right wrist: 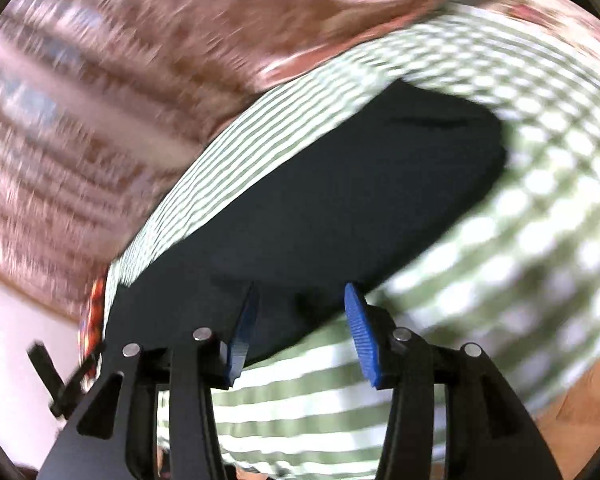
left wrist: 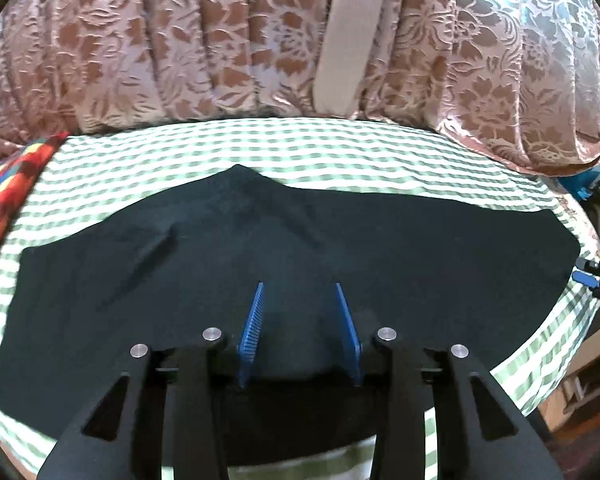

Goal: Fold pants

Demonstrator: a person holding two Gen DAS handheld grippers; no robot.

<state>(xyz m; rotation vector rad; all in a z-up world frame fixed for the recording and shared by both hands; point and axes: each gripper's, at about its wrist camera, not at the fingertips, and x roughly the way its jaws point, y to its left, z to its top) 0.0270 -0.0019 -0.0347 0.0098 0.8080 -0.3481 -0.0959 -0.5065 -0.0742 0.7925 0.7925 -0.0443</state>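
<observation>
Dark pants (left wrist: 300, 240) lie spread flat on a green-and-white checked cloth (left wrist: 300, 144). My left gripper (left wrist: 299, 292) hovers over their near middle, its blue fingers (left wrist: 252, 328) apart with only flat cloth showing in the gap. In the blurred right wrist view, my right gripper (right wrist: 302, 290) is open above the near edge of the pants (right wrist: 340, 200), nothing pinched between its fingers (right wrist: 360, 328). The right gripper (left wrist: 592, 276) also shows at the far right edge of the left wrist view, just off the end of the pants.
A brown floral fabric (left wrist: 180, 40) with a beige strap (left wrist: 348, 40) rises behind the checked cloth. A red patterned cloth (left wrist: 8, 188) lies at the left edge. The checked surface drops off at the right, with a blue object (left wrist: 588, 184) and clutter beyond.
</observation>
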